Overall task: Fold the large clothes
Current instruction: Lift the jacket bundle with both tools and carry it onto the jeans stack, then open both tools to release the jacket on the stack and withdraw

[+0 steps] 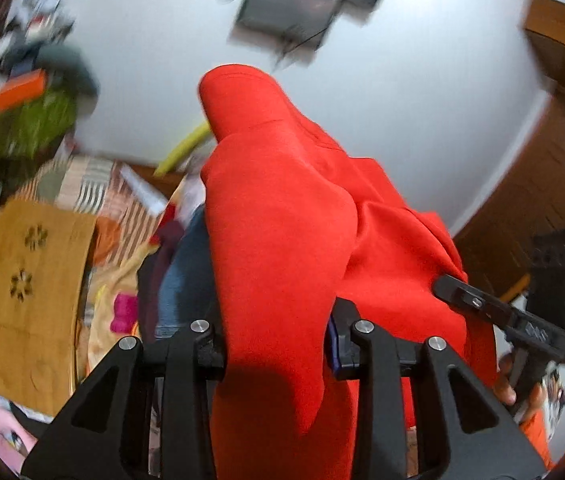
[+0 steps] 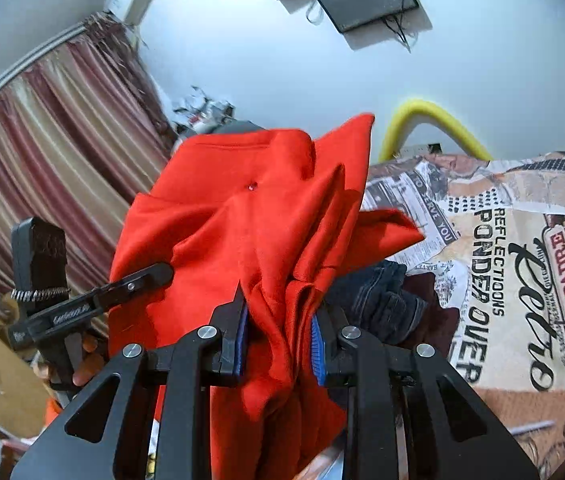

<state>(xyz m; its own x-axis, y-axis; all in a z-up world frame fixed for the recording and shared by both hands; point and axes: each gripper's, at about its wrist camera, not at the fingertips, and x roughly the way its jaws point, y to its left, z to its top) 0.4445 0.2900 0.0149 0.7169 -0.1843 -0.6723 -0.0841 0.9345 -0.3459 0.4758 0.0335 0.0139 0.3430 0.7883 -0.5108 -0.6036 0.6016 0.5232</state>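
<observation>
White wall and a striped curtain (image 2: 54,152) stand behind a bed spread with a printed cover (image 2: 522,272); jeans (image 2: 378,304) lie on it. Both grippers hold one red garment (image 1: 294,232) up in the air; the left gripper (image 1: 278,344) has its jaws narrowed on a fold of it; the right gripper (image 2: 280,340) has its jaws pinched on bunched cloth.

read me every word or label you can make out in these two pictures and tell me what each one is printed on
"REFLECTIOONS PONDER OVER": black letters on the printed bedspread.
"CASA PADRE": red banner on the same bedspread, far right.
"Retro": large black script there, a likely reading.
"SERVE YOU": newspaper-style patch on the bedspread.
Small newsprint there: too small to read.
Lettering on the left gripper arm in the right wrist view: blurred.
Left wrist view: the right gripper bears a mark, unreadable.
</observation>
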